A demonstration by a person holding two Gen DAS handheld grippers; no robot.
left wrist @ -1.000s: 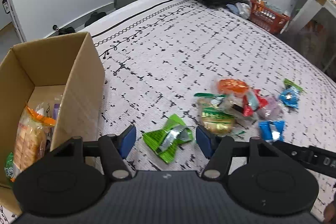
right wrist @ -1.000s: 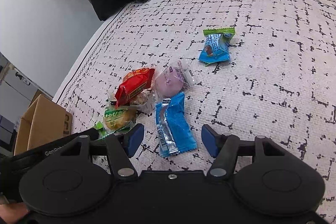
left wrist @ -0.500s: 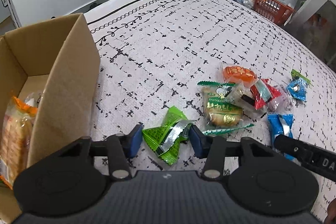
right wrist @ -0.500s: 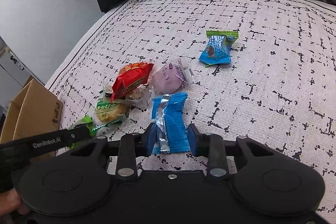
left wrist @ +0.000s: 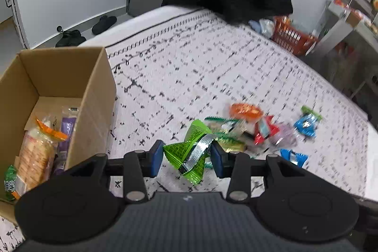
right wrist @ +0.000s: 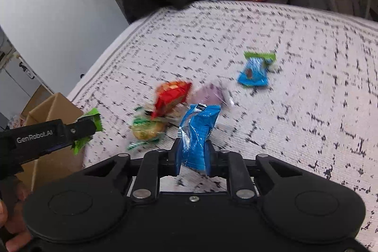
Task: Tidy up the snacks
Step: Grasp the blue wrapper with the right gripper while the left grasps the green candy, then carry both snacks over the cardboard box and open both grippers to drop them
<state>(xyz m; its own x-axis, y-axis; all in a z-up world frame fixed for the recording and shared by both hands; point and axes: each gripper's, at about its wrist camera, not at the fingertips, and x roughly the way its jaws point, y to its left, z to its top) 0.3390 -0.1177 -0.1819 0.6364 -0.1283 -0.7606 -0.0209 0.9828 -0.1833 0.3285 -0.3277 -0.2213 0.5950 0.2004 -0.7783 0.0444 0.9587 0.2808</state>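
Left tool (left wrist: pixel 186 157) has just closed, clamping the crinkled green foil snack packet (left wrist: pixel 190 152), lifted off the black-and-white patterned bedspread (left wrist: pixel 200 72) beside the open cardboard box (left wrist: pixel 94 96). Right tool (right wrist: pixel 192 157) has just clenched on the blue plastic snack packet (right wrist: pixel 197 131), also raised. Remaining wrapped snacks (right wrist: pixel 163 110) lie clustered on the bed.

"GenRobot.AI" is showing in white letters along the side of the left gripper (right wrist: pixel 87 128) in the right wrist view. The print on the snack wrappers is blurring beyond reading in both views.
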